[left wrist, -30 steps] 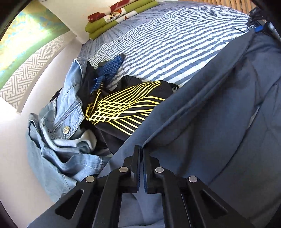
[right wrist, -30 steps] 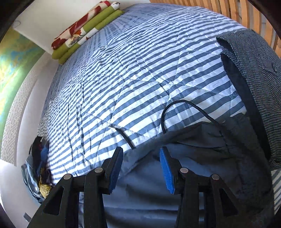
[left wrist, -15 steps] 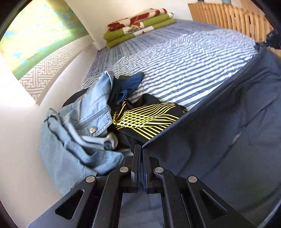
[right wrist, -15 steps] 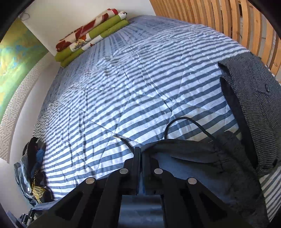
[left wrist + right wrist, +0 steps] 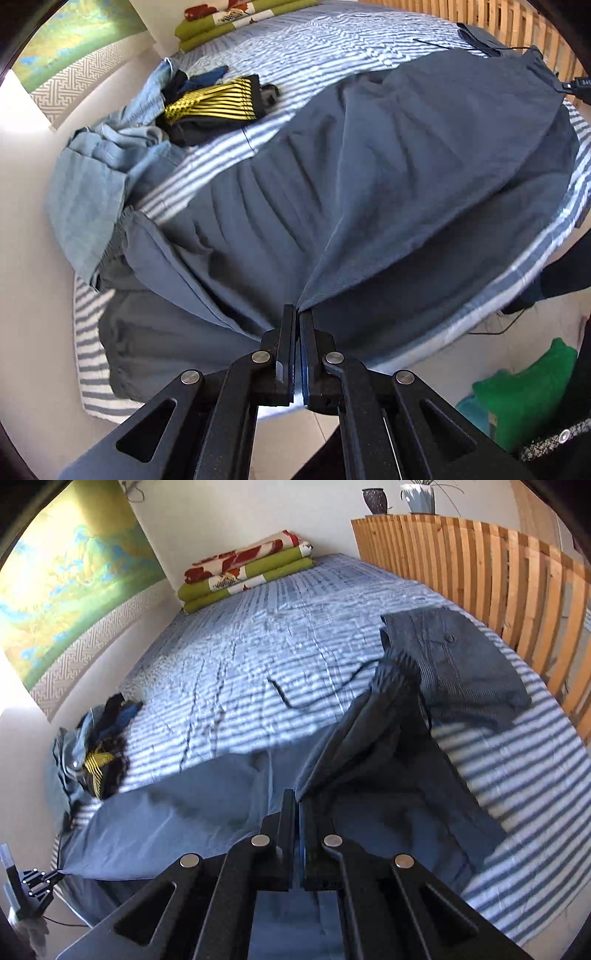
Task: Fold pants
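Note:
Grey-blue pants (image 5: 369,177) lie stretched across the near edge of a striped bed (image 5: 332,40). My left gripper (image 5: 297,314) is shut on their fabric at the bed's near edge, and the cloth fans out taut from its tips. In the right wrist view the same pants (image 5: 369,775) hang lifted, with a black drawstring trailing on the bed. My right gripper (image 5: 296,799) is shut on a fold of them. The other gripper (image 5: 33,886) shows at the lower left, holding the far corner of the pants.
A heap of denim and a black-and-yellow garment (image 5: 218,99) lies at the bed's left side by the wall. A dark tweed garment (image 5: 454,661) lies at the right beside a wooden slatted rail (image 5: 498,572). Folded blankets (image 5: 243,568) sit at the far end. Green cloth (image 5: 524,398) lies on the floor.
The right gripper closed on the pants' edge and lifted it back. Both grippers pulled towards the bed's near edge, dragging the pants flat and taut between them.

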